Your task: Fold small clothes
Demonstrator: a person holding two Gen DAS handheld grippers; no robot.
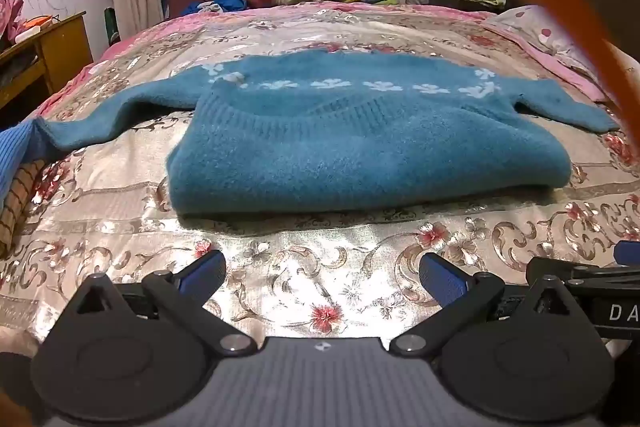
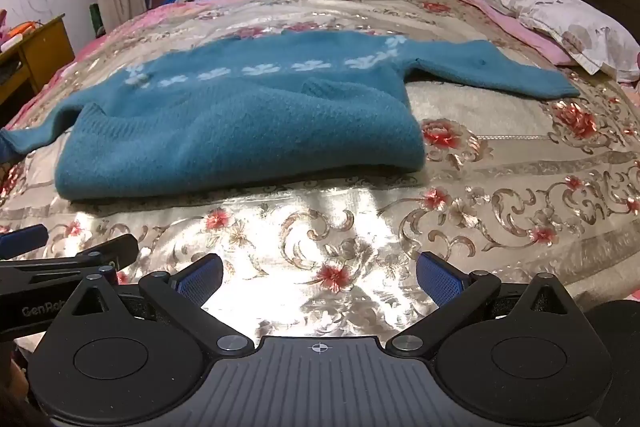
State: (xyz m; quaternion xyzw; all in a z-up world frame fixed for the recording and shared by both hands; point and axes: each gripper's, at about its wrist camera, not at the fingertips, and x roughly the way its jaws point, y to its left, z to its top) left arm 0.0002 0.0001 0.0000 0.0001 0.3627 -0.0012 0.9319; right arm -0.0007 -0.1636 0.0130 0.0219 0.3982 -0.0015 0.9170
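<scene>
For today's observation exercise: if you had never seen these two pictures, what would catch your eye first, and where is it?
First, the teal sweater with a row of white flowers, lying mid-bed with its bottom folded up and both sleeves spread out. Next, the shiny floral bedspread beneath it, glaring in the light. At the bottom, the left claw and right claw hang open over the bedspread, holding nothing.

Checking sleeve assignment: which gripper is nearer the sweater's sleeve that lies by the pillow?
Right. The right gripper sits below-left of that sleeve; the left gripper faces the sweater's folded body, farther away.
</scene>
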